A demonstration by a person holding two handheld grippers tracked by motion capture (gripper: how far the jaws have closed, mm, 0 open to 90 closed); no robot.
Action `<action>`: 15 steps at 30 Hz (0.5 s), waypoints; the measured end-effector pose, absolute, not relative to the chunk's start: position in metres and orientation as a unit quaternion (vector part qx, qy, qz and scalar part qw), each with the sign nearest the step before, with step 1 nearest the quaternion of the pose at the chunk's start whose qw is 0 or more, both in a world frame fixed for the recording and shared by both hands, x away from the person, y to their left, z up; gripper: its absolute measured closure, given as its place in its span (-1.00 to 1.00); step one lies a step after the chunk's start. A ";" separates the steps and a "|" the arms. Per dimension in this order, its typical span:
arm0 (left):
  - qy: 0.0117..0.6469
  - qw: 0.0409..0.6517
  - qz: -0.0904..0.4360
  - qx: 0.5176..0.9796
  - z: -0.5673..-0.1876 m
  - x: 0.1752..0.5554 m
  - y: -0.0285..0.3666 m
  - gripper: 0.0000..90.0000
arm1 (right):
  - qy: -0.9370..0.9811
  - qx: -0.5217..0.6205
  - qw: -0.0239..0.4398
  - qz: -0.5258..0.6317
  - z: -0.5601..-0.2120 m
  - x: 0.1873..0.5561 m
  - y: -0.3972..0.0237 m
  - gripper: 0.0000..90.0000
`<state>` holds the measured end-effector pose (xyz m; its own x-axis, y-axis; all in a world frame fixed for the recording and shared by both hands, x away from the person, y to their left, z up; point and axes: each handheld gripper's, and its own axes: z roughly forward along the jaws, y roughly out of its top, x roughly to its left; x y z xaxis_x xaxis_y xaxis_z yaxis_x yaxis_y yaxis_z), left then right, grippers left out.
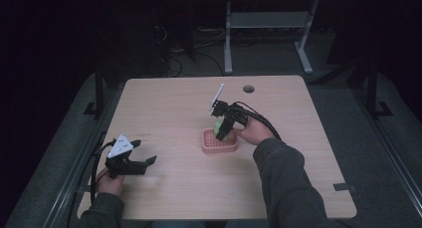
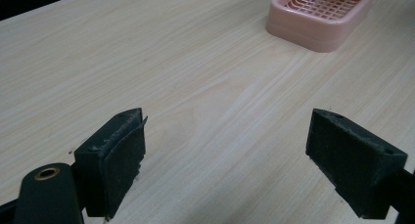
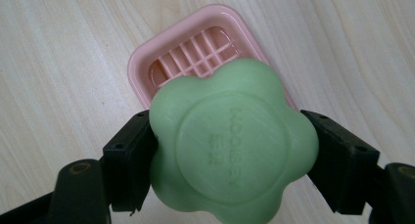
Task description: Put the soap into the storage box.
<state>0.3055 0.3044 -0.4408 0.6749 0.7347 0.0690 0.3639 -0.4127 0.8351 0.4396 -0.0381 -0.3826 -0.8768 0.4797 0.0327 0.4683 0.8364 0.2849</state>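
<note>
Table [image 1: 174, 108]: pale wood, bare apart from one dish and the two grippers. A dark round hole sits near its far edge.

Dish [image 1: 219, 142]: pink, rectangular, rounded corners, grid floor. We see it right of centre on the table, empty in the right gripper view.

Soap [image 3: 230, 141]: green, flower-shaped, lettering pressed into its face. It hangs above the dish, not touching it, covering the near half of the dish in the right gripper view.

Right gripper [image 1: 222, 130]: jaws closed on the soap from two opposite sides, pads pressing into its lobes. It points down at the dish, held by the person's right hand.

Left gripper [image 1: 142, 153]: low over the near-left part of the table, well apart from the dish. Jaws spread wide, nothing between them, bare wood below.

Risks, as we judge them:
- Soap looks smooth and rounded; the pads bear on curved lobes, so it could twist or squirt out if the squeeze eases unevenly.
- Soap seems offset toward the near end of the dish. Released here, it may land on the rim and tip onto the table.
- Dish looks light and nothing braces it. A downward push off-centre could slide or flip it.
</note>
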 end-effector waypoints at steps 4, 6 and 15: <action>0.338 0.424 0.219 0.811 -0.441 0.305 0.304 -0.68 | 0.958 0.247 0.020 0.143 -0.385 0.441 -0.037 -0.43; 0.339 0.424 0.218 0.811 -0.440 0.305 0.304 -0.68 | 0.957 0.252 0.020 0.146 -0.387 0.441 -0.037 -0.43; 0.338 0.424 0.221 0.810 -0.441 0.305 0.305 -0.68 | 0.957 0.252 0.014 0.143 -0.399 0.444 -0.034 -0.43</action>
